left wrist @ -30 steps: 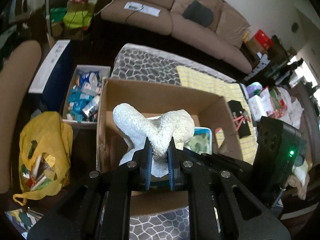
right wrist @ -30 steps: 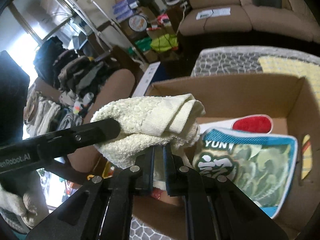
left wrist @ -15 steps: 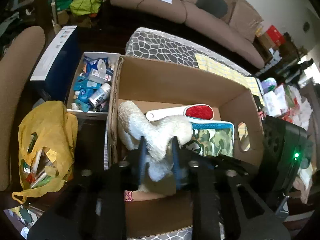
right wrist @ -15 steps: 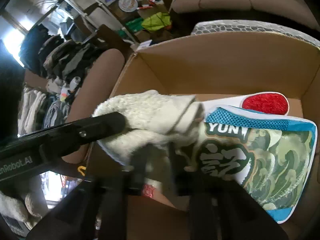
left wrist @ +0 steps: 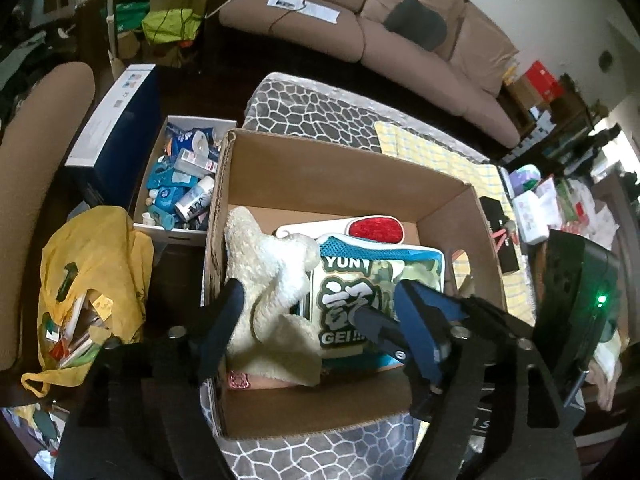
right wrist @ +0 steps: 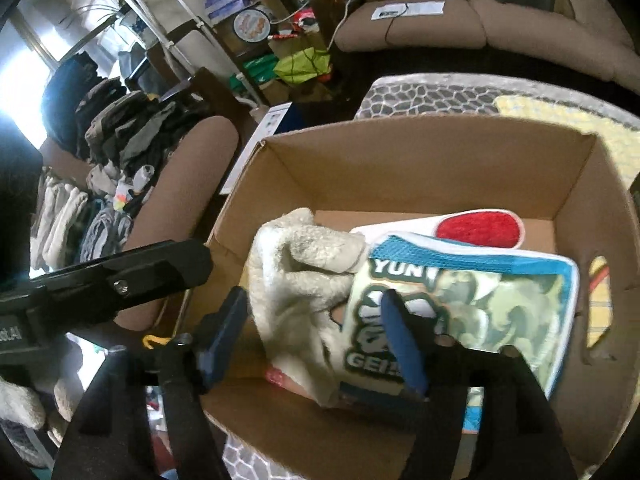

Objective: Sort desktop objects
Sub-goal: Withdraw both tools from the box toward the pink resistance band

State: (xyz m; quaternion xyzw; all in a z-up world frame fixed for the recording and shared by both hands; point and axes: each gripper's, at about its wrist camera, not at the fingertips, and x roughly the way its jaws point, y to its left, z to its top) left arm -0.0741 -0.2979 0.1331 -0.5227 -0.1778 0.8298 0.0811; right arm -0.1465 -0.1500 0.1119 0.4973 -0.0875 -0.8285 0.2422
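Note:
A cream towel [left wrist: 276, 292] lies crumpled in the left part of a brown cardboard box [left wrist: 340, 164]; it also shows in the right wrist view [right wrist: 304, 280]. Beside it lie a green-patterned pouch with a teal edge [left wrist: 380, 280] and a white brush with a red pad [left wrist: 374, 230]. My left gripper [left wrist: 320, 312] is open just above the towel and pouch, holding nothing. My right gripper [right wrist: 316, 320] is open above the same spot over the box [right wrist: 420, 152], also empty.
A white box of blue packets and bottles [left wrist: 184, 184] and a yellow bag [left wrist: 92, 276] stand left of the cardboard box. A patterned grey cloth [left wrist: 312, 108] covers the table. A brown sofa [left wrist: 400, 32] is behind. A black device with a green light [left wrist: 580, 300] is at the right.
Both grippers held the towel shut above the box. They lowered it into the box and opened. The towel now lies inside, released.

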